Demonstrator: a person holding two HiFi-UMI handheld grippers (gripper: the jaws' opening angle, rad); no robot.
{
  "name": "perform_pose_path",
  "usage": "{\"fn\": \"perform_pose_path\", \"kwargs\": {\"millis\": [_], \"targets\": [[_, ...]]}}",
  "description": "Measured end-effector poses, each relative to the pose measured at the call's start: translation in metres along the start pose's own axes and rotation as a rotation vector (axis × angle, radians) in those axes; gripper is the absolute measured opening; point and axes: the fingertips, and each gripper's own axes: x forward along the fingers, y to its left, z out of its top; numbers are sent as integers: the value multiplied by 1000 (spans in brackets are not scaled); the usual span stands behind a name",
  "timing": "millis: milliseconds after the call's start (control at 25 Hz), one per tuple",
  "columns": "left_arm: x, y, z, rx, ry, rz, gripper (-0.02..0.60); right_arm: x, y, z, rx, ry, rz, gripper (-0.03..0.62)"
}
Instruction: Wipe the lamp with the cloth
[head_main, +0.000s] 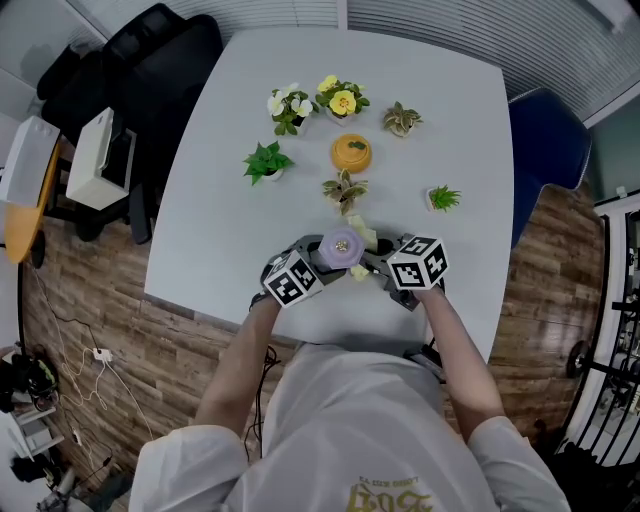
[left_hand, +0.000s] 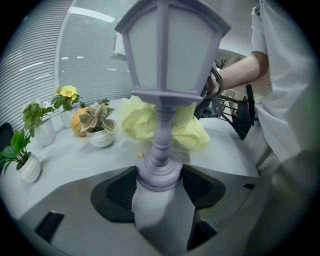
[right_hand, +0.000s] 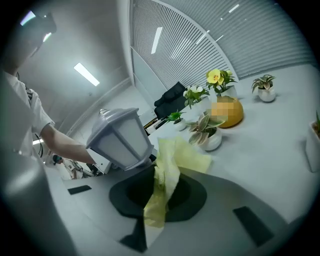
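My left tool (left_hand: 159, 182) is clamped on the round foot of the lavender lantern lamp (left_hand: 165, 60). The lamp's stem rises straight out from between the jaws. My right tool (right_hand: 160, 200) is pinched shut on the yellow cloth (right_hand: 167, 170). The cloth spills out ahead of its jaws and bunches against the lamp's stem, just under the lantern head. Beyond both tool tips, small potted plants (head_main: 268, 162) and an orange pot (head_main: 351, 152) stand on the white surface (head_main: 220, 230).
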Motion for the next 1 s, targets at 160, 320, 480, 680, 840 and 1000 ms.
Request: {"fn": "perform_pose_path", "kwargs": {"millis": [160,320,480,680,840,1000], "targets": [[0,0,0,0,0,1,296,4,-4,3,-1,-2,-4,48],[0,0,0,1,-1,2,296,7,-8,5,25,-18,3,48],[-1,0,1,4,-1,6,296,10,-14,6,45,-24,-7,48],[1,1,-1,5,1,6,296,17,-23,2,39,12,-47,48],[-1,0,-1,4,1,7,296,20,-24,-3,2,55,-77,47],[-1,0,0,6,-1,8,296,22,-29,-16,-96,154,-129,46]]}}
